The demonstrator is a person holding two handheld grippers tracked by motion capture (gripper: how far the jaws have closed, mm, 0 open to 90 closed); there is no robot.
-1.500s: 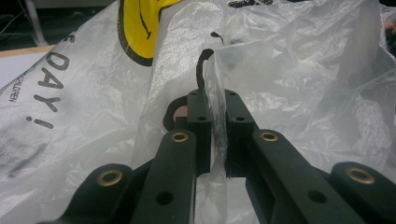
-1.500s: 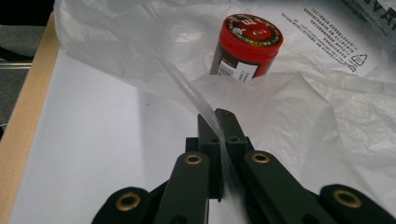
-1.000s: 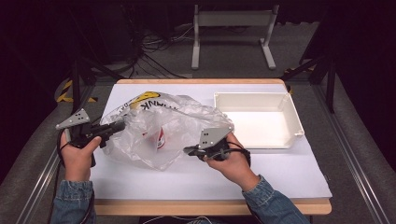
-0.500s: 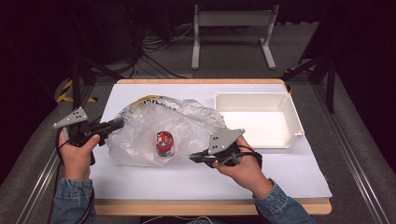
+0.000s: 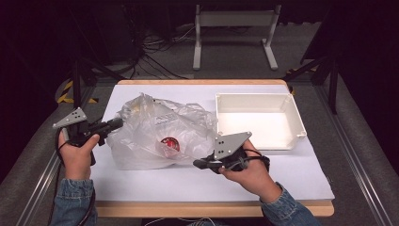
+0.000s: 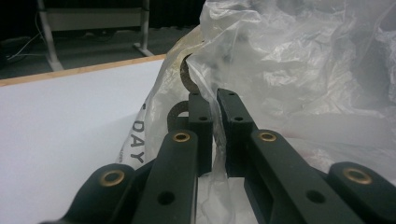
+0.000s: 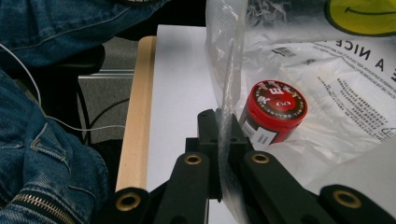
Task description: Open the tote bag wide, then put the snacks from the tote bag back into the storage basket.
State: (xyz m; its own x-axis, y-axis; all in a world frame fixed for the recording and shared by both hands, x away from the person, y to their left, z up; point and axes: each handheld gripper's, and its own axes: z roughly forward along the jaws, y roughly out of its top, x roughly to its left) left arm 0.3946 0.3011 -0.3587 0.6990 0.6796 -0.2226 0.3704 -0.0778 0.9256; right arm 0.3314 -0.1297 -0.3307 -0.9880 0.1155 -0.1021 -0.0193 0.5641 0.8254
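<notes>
White-covered table (image 5: 282, 181) with plastic bag (image 5: 155, 127) and white tray (image 5: 294, 113).

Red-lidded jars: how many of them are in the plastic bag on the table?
1. The red-lidded jar lies inside the clear plastic bag, near its front edge, just beyond the right gripper. The crumpled film may hide other things deeper in the bag.
</notes>
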